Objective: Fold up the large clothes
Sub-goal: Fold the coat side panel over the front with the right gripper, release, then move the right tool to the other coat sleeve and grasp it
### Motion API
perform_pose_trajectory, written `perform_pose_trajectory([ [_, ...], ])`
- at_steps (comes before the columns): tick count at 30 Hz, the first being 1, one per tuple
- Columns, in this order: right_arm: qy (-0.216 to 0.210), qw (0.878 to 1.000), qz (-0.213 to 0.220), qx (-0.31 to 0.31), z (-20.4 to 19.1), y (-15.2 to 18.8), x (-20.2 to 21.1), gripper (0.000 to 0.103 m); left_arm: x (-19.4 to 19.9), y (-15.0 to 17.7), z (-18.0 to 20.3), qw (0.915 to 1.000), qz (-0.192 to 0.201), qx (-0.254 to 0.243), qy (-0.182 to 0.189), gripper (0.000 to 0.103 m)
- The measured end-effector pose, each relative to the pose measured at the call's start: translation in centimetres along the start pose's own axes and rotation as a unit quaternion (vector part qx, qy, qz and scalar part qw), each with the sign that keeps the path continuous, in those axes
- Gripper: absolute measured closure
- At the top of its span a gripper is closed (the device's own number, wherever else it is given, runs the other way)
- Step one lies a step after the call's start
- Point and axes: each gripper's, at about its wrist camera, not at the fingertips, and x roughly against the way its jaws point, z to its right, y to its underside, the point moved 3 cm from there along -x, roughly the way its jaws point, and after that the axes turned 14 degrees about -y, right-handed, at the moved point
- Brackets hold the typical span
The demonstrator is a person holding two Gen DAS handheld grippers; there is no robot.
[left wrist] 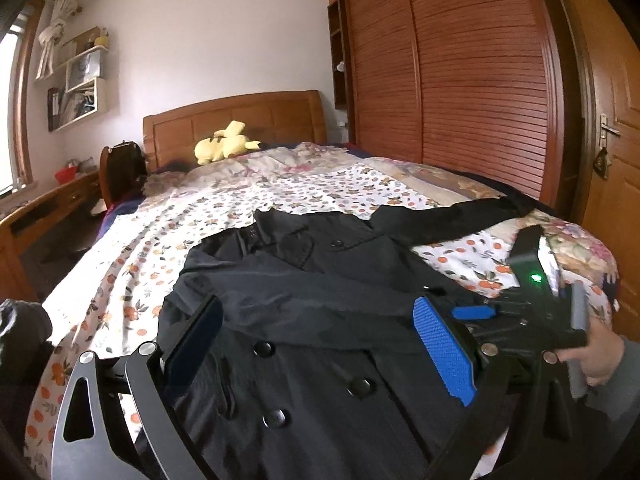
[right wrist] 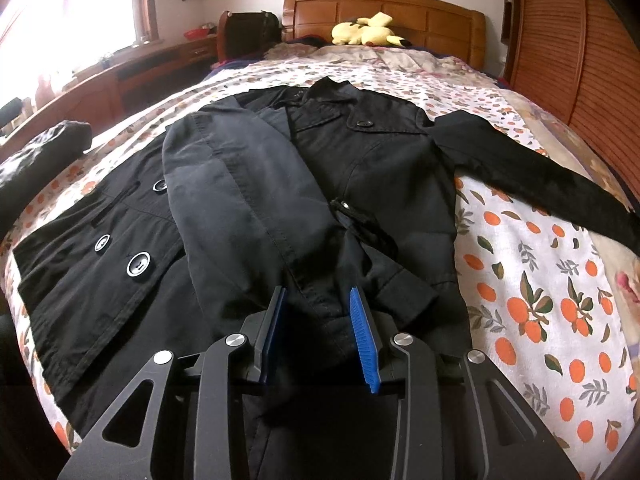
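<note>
Black coat [right wrist: 320, 168] lies flat on the bed [right wrist: 540, 280], collar toward the headboard at the top of the frame, hem at the bottom, so its long axis runs straight up the right wrist view. One sleeve [right wrist: 248, 184] is folded across the chest; the other sleeve [right wrist: 540, 176] stretches out to the right edge. The right gripper [right wrist: 318, 334] sits at lower centre, partly open, with a cuff between its pads; whether they pinch it I can't tell. The left gripper [left wrist: 320, 344] hangs wide open over the coat front, holding nothing. The right hand looks nearer that outstretched sleeve.
</note>
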Motion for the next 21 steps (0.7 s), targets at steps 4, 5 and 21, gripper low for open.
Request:
perform_pose_trajectory([
  [4, 0.002, 1.0, 0.001, 0.001, 0.0, 0.0, 0.0, 0.072, -3.2, 0.2, -0.1, 1.0, -0.006, 0.001, 0.003, 0.006],
  [5, 0.002, 1.0, 0.001, 0.0, 0.0, 0.0, 0.0, 0.072, -3.8, 0.3, -0.1, 1.0, -0.008, 0.001, 0.004, 0.006],
  [21, 0.001, 1.0, 0.027, 0.007, -1.0, -0.8, 1.4, 0.071, -12.0, 5.2, -1.9, 0.9974, -0.064, 0.031, 0.01, 0.006],
])
